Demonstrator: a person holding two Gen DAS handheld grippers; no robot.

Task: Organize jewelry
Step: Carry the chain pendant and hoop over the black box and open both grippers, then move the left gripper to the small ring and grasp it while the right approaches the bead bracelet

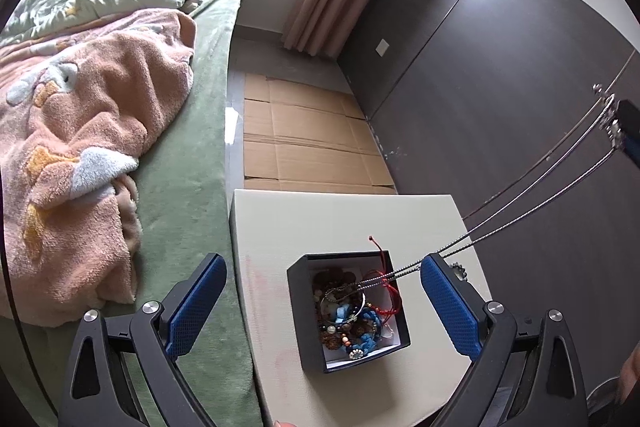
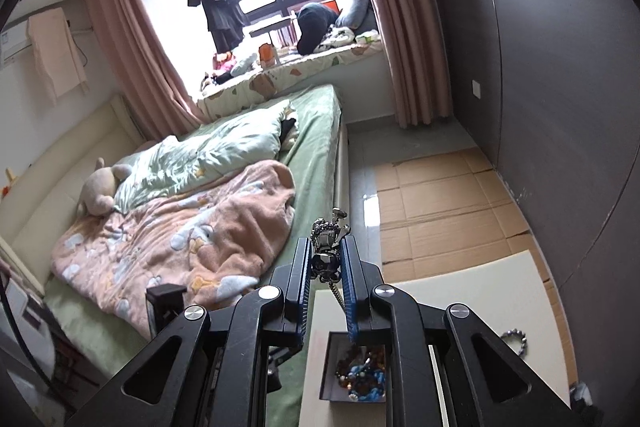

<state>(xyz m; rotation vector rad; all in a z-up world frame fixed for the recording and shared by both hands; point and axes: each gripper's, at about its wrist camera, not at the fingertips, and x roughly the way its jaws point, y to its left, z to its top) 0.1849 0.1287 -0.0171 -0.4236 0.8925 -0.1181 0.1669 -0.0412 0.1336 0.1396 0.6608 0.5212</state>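
A black box [image 1: 308,327] with a white inside sits on a white table [image 1: 340,223] and holds a heap of beaded bracelets [image 1: 352,323] and a red cord [image 1: 390,287]. My left gripper [image 1: 324,303] is open, its blue pads on either side of the box, above it. My right gripper [image 2: 327,259] is shut on a silver necklace's pendant [image 2: 326,247]. It shows at the right edge of the left wrist view [image 1: 624,131], raised high. The necklace chain [image 1: 520,203] stretches taut down into the box. The box shows below the right gripper [image 2: 326,367].
A bed [image 1: 188,187] with green sheet and pink blanket [image 1: 80,155] lies left of the table. Flat cardboard [image 1: 308,135] covers the floor behind it. A dark wardrobe [image 1: 500,67] stands right. A bead bracelet [image 2: 514,341] lies on the table right of the box.
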